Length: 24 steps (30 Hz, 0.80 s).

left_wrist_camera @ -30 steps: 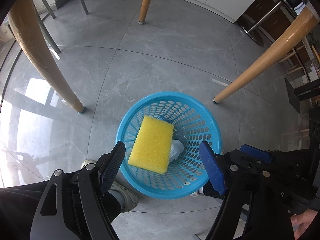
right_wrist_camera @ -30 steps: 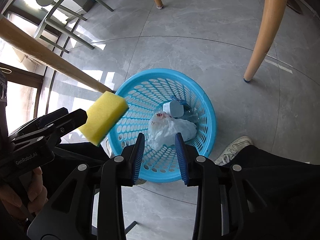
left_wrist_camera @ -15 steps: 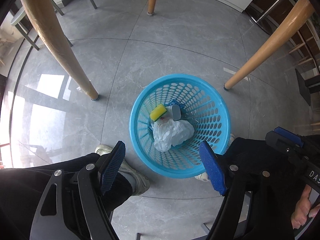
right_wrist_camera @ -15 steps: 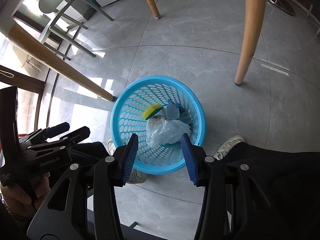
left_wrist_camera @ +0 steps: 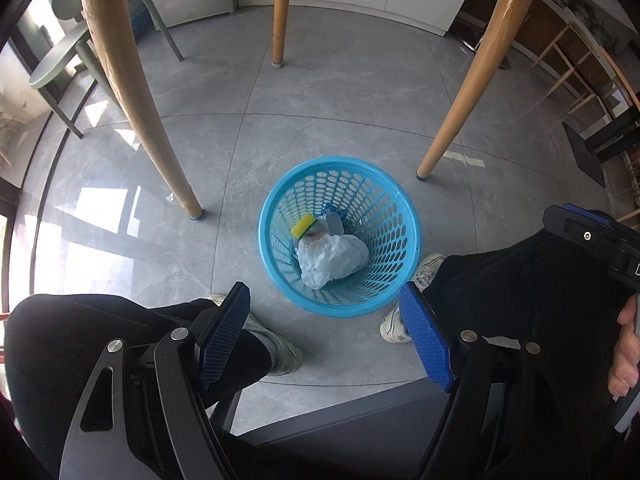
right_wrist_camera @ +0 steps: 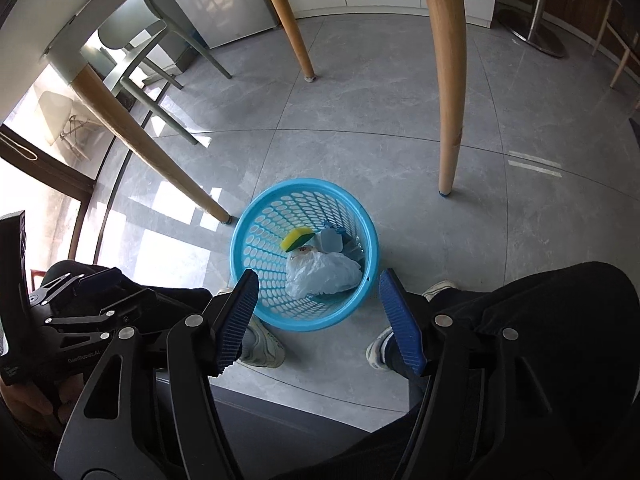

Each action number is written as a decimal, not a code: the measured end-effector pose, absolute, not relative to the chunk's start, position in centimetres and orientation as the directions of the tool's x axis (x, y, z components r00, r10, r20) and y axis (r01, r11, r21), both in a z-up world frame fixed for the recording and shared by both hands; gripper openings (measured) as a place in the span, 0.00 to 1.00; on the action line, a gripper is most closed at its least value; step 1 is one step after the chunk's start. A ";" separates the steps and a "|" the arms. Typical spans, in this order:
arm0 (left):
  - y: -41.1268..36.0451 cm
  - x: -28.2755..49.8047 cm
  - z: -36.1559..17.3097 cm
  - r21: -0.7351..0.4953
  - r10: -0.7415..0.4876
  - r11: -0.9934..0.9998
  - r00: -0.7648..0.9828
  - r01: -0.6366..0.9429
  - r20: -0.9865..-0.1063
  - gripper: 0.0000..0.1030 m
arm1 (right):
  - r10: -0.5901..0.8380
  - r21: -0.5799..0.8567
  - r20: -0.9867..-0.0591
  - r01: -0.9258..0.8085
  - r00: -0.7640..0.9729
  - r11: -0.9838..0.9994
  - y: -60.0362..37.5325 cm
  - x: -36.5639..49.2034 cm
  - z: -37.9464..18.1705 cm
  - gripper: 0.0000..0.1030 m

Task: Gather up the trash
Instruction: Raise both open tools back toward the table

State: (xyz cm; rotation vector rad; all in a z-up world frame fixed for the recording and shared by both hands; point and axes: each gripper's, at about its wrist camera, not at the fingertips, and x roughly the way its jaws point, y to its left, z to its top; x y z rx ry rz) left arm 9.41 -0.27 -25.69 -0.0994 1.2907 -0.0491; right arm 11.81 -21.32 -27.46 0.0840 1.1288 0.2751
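Left gripper (left_wrist_camera: 326, 338) and right gripper (right_wrist_camera: 318, 318): jaws spread wide, both empty, held high over the basket (left_wrist_camera: 404, 204). Sponge (left_wrist_camera: 303, 226) and crumpled bag (left_wrist_camera: 332, 258) lie inside it.

Grey tiled floor (left_wrist_camera: 320, 80), wooden table legs (left_wrist_camera: 132, 92), green chair (right_wrist_camera: 136, 40), sunlit window (right_wrist_camera: 24, 200)

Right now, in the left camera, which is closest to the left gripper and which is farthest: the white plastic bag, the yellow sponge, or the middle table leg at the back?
From the left gripper:
1. White plastic bag, low in the blue basket.
2. Yellow sponge, just beyond the bag, to its left.
3. Middle table leg, far back across the floor.
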 end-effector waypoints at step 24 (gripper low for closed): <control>-0.2 5.0 -7.2 -0.043 -0.040 0.999 0.652 0.010 -0.757 0.74 | 0.295 0.115 -0.615 -0.287 0.731 0.951 -22.8 4.2 -6.6 0.73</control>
